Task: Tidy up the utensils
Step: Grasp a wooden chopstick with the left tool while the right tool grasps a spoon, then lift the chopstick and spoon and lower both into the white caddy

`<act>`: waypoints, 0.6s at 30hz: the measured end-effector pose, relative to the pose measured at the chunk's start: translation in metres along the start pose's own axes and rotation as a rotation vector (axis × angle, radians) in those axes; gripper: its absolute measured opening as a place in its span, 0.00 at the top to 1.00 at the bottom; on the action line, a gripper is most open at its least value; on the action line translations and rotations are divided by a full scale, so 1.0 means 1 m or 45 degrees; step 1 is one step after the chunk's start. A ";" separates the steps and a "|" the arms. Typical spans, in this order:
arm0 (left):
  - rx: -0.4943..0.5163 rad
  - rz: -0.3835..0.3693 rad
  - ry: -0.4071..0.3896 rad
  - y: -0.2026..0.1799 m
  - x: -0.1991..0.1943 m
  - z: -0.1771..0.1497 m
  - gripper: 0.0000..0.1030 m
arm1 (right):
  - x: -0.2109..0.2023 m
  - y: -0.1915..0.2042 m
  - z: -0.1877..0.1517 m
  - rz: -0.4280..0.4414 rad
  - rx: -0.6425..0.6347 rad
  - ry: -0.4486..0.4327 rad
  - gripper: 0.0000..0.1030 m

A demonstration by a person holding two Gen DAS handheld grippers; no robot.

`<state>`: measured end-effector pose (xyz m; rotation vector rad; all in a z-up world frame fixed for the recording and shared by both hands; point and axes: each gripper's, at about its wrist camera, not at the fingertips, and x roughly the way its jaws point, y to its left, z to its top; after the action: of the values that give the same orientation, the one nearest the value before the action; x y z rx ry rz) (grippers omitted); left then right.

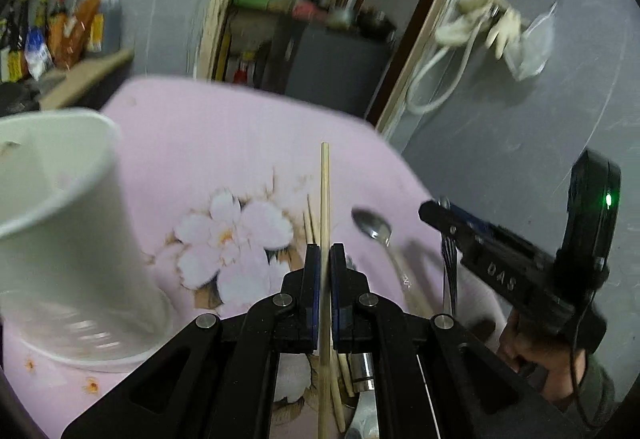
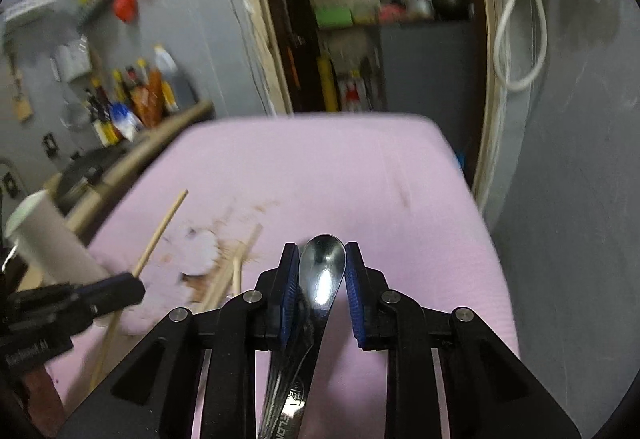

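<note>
1. Table (image 2: 360, 167): the far half is bare pink cloth up to the far edge; a gripper could pass there.
2. A white cup (image 1: 68, 223) stands at the left side and blocks that edge.
3. Loose chopsticks (image 2: 232, 271) lie mid-table, just left of centre.
4. A spoon (image 1: 374, 229) lies right of the chopsticks.
5. The right edge runs close to a grey wall (image 2: 580, 199).
</note>
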<state>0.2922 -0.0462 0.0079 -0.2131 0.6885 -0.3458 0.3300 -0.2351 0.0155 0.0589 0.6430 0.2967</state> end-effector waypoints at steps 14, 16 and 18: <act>-0.051 -0.043 -0.372 0.003 -0.072 -0.008 0.97 | -0.062 0.050 -0.015 -0.024 -0.184 -0.430 0.81; -0.066 -0.044 -0.380 0.005 -0.075 -0.007 0.97 | -0.068 0.056 -0.016 -0.031 -0.220 -0.459 0.82; -0.078 -0.044 -0.393 0.009 -0.080 -0.006 0.97 | -0.071 0.061 -0.014 -0.028 -0.244 -0.486 0.82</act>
<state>0.2326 -0.0084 0.0469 -0.3289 0.3913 -0.3165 0.2519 -0.1983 0.0545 -0.0739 0.2350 0.3146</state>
